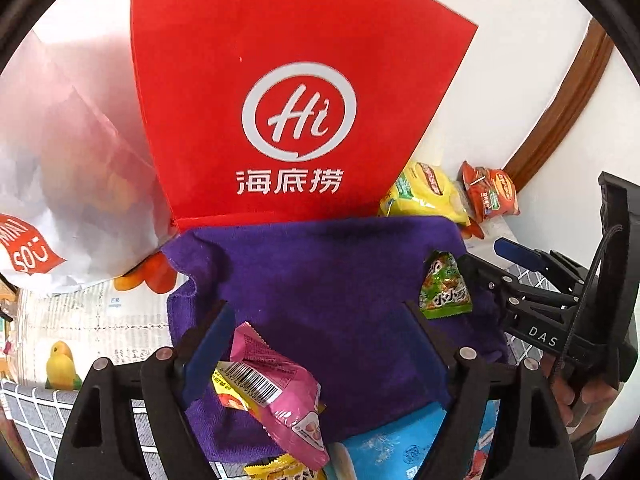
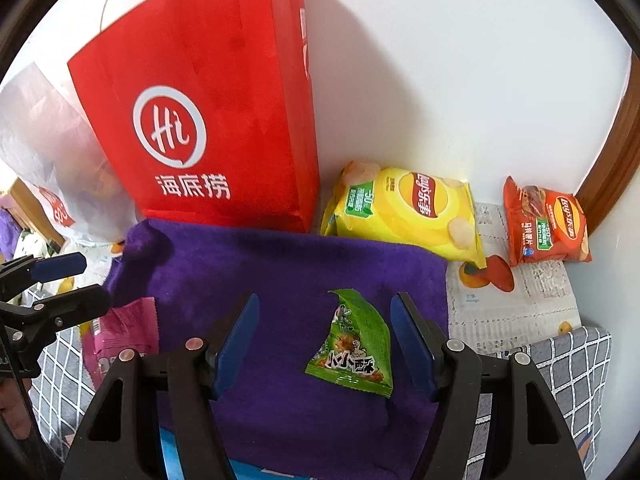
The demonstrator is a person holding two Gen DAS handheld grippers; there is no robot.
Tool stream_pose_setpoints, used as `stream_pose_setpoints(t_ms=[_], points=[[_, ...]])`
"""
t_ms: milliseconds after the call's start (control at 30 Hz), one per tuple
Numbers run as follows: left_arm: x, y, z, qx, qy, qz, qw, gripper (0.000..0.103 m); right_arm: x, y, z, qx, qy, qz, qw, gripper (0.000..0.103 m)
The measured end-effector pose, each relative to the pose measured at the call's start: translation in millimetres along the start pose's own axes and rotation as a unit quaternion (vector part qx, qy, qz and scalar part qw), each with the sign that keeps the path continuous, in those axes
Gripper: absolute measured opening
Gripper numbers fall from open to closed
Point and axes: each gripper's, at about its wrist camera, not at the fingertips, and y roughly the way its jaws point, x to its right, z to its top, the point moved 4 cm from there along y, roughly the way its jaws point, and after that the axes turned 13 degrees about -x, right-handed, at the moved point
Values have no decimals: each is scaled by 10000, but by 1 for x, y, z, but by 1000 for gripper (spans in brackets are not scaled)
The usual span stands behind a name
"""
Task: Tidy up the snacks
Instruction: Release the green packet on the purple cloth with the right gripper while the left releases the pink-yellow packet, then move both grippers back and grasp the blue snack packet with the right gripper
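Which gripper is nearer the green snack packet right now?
Right. The green snack packet lies on the purple towel between the right gripper jaws, untouched. The left gripper sits farther over, around the pink packet.

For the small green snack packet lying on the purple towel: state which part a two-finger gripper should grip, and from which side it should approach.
Grip the green packet across its wide lower body, coming down from above with the right gripper. It lies flat on the purple towel, tapering to a thin top corner; the open jaws stand on either side of it.
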Motion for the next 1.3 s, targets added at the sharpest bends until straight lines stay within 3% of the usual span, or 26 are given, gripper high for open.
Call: stream_pose_setpoints(t_ms=[333,533,700,1067,1300], points=[[5,-16,-5,142,123,11,9998,83,-6,-34,-7,565,113,-63,9983,68],[14,-44,-8,627,271,31,9977,83,1,-54,-29,680,208,-110,9974,68],[22,-61,-12,678,276,9,9973,83,9,-77,-55,625,437,-37,9971,68],[50,-119,-81,1007,375,74,9942,83,0,-119,-121,446,360,466,9973,68],[51,-127,-120,977,54,374,9945,83,-3,-130,-159,379,300,130,9987,68]])
